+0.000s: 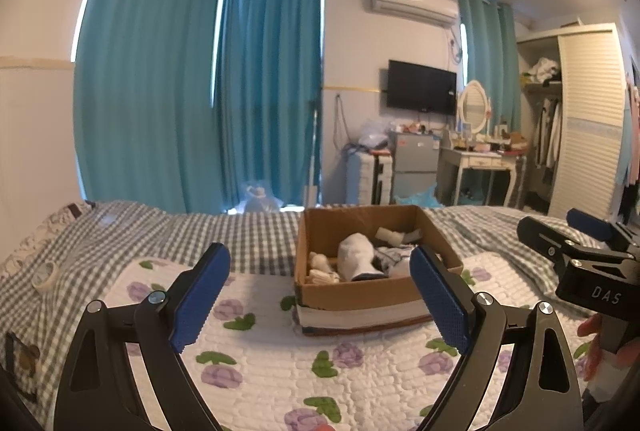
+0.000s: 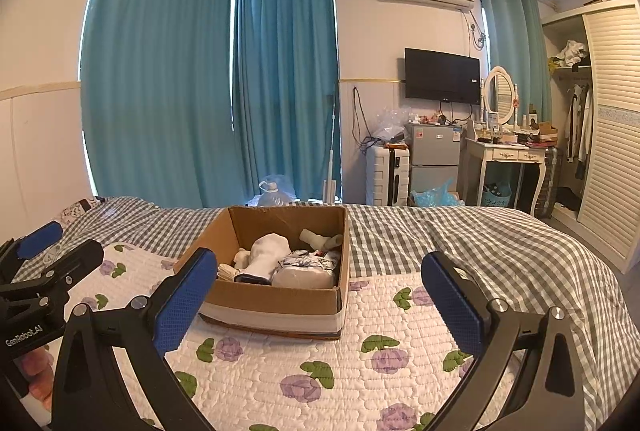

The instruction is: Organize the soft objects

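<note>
Above the floral quilt [image 2: 320, 371], each hand-held gripper [image 1: 320, 303] [image 2: 320, 305] gapes wide, empty, short of the cardboard box [image 2: 276, 301].

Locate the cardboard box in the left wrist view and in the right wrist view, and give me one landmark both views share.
Left wrist view: the cardboard box sits right of centre on the floral quilt, partly behind the left gripper's right finger.
Right wrist view: the cardboard box sits left of centre, partly behind the right gripper's left finger.
Shared landmark: the wall-mounted TV, upper right in both.
</note>
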The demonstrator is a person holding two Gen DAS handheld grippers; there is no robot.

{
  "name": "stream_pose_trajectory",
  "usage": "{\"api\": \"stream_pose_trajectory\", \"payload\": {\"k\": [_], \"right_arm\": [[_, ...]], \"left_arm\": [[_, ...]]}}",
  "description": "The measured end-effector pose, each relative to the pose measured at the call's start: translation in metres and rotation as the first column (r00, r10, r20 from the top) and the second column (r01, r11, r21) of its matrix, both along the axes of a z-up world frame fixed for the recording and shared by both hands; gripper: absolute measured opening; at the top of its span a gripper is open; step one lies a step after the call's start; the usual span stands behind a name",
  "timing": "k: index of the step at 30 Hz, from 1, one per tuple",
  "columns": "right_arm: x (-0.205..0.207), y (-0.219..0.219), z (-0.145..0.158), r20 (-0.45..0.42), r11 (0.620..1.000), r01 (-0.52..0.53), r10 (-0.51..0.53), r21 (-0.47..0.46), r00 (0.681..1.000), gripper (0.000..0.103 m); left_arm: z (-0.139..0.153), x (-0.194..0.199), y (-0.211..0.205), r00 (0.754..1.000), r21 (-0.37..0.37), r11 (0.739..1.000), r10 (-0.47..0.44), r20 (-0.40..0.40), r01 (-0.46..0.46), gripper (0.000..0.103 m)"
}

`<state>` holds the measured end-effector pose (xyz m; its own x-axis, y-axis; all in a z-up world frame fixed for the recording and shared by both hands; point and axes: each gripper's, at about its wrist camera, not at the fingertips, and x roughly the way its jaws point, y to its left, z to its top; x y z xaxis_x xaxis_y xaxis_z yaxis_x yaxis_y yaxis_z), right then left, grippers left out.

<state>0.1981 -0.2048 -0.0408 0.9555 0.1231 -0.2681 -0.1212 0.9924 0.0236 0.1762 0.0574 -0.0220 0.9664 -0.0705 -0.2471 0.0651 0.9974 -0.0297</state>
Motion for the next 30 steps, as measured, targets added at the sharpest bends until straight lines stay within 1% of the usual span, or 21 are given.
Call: {"api": "stream_pose_trajectory", "payload": {"k": [7,18,30], "right_arm": [[-0.0043,0.0015,-0.0010,0.001,1.000,0.001,-0.001,-0.007,1.000,0.103],[-0.0068,0.0022,-0.0010,0.003,1.000,0.000,0.000,-0.016,1.000,0.103],[-0.0070,0.0035,-0.0006,0.000,1.000,-0.003,0.003,-0.019,1.000,0.103]], "left_arm": [[-0.0008,-0.0004,-0.0033,1.000,0.006,1.000,-0.009,-0.006,0.009,0.093],[-0.0017,0.0009,0.0010,1.000,-0.019,1.000,-0.002,-0.012,0.002,0.093],[-0.0018,0.0005,0.0012,1.000,-0.016,1.000,-0.001,-0.012,0.001,0.093]]}}
